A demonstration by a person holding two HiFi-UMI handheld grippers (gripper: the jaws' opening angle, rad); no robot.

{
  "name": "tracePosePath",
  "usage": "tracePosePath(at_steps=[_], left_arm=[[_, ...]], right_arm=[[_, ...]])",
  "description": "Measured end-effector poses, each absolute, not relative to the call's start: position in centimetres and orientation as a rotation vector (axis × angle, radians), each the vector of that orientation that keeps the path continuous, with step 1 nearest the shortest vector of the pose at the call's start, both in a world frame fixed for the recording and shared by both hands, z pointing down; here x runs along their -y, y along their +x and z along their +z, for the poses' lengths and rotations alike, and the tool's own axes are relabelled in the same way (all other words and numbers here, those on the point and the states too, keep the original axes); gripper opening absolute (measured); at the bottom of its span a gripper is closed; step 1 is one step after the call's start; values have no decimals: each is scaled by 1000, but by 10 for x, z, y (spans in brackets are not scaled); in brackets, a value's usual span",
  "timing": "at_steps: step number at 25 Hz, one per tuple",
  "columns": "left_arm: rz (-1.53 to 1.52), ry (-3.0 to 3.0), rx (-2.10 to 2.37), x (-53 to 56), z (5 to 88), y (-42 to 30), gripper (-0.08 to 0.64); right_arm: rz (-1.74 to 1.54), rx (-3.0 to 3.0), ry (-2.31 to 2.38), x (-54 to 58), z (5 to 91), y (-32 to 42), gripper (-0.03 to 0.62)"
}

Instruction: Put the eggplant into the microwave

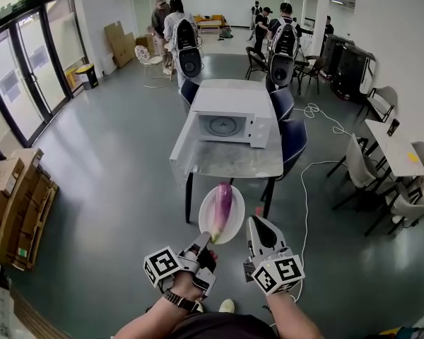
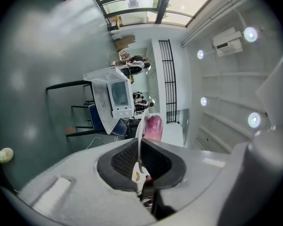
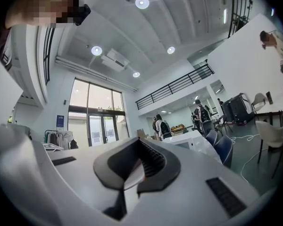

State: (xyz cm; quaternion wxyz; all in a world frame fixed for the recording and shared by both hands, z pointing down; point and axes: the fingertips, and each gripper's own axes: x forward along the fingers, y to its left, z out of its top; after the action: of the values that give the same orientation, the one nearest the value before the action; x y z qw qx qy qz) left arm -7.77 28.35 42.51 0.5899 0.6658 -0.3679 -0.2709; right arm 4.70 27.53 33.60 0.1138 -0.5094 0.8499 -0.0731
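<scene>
Grey-green polished floor fills a large hall, where a small table [image 1: 233,164] carries a white microwave [image 1: 230,115] whose door [image 1: 182,148] hangs open to the left. Several people [image 1: 171,21] stand at the far end.

In front of the table's near edge, above the floor, the left gripper [image 1: 202,243] is clamped on the near rim of a white plate [image 1: 234,221]; its own view shows the plate [image 2: 141,135] edge-on as a thin white line pinched between the jaws. The eggplant [image 1: 221,208] lies on this plate. Its long axis runs away from the person toward the microwave, leaning slightly right. The rounded end points at the table, and the narrow stem end sits beside the left gripper's jaws. It is slim and glossy, pale pinkish-purple, fading lighter toward the stem. From the left gripper view only its pink far end [image 2: 154,127] shows past the plate.

The right gripper [image 1: 257,222] hovers just right of the plate, jaws closed together on nothing, as its own view [image 3: 140,157] confirms.
</scene>
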Motion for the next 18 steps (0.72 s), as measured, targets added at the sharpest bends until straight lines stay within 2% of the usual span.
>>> tracePosePath(at_steps=[18], left_arm=[[-622,1543,881,-245,436,-56,9]], right_arm=[[-220,-2487,-1449,-234,340,66,2]])
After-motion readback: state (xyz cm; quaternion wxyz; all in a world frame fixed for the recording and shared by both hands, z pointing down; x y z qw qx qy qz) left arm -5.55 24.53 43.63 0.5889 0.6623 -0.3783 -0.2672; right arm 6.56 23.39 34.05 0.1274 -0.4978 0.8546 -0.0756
